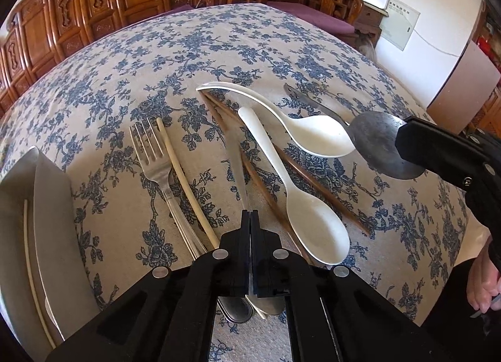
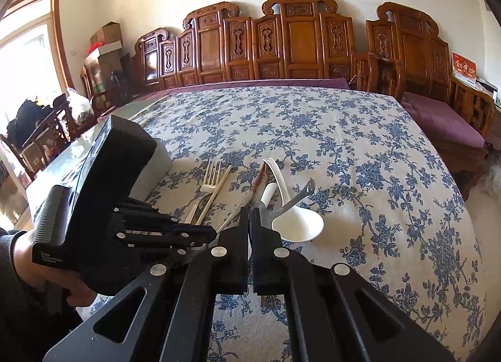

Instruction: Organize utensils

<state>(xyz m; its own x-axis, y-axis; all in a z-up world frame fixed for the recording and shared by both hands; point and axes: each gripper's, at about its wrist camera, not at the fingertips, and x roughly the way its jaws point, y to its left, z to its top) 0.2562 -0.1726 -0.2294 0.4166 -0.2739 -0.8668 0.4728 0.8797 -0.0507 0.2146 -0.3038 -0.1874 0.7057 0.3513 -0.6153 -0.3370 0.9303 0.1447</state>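
On the floral tablecloth (image 1: pixel 125 86), most utensils are still being left unsorted. L gripper (image 1: pixel 250 215) is being closed on a knife (image 1: pixel 233 155); R gripper (image 2: pixel 250 221) is clamping the metal spoon (image 1: pixel 375 143), lifted. One chopstick (image 1: pixel 31 255) is lying in the tray (image 1: pixel 50 205).

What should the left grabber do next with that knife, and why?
Probably lift the knife a little off the cloth. The left gripper has its jaws shut on it, the fork and the nearer white spoon lie close on either side, and the grey tray waits to its left.
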